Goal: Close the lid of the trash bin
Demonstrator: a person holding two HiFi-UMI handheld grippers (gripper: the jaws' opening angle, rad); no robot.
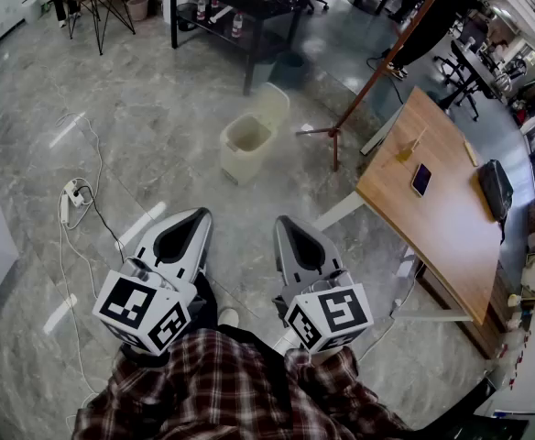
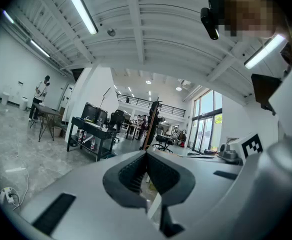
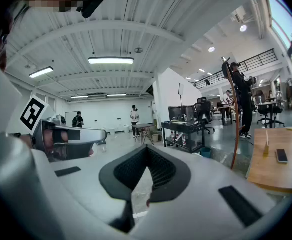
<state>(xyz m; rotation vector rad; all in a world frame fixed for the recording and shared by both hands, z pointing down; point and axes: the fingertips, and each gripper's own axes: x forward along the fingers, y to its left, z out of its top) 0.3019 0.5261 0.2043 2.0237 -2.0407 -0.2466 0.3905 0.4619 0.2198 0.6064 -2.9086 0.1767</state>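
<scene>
Ahead on open floor point(image 1: 148, 163): trash bin point(image 1: 245, 145), lid point(image 1: 273, 102) up | left gripper point(image 1: 198, 215), right gripper point(image 1: 283, 222): jaws together, empty

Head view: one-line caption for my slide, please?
Left gripper and right gripper, both shut and empty, point toward the bin, its lid open, on the floor ahead.

No legible text, no readable labels, brands, numbers or signs

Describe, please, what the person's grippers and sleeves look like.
The left gripper and right gripper are light grey shells with black ribbed inner pads. Each carries a white cube with black square markers. The sleeves are red-and-dark plaid.
</scene>
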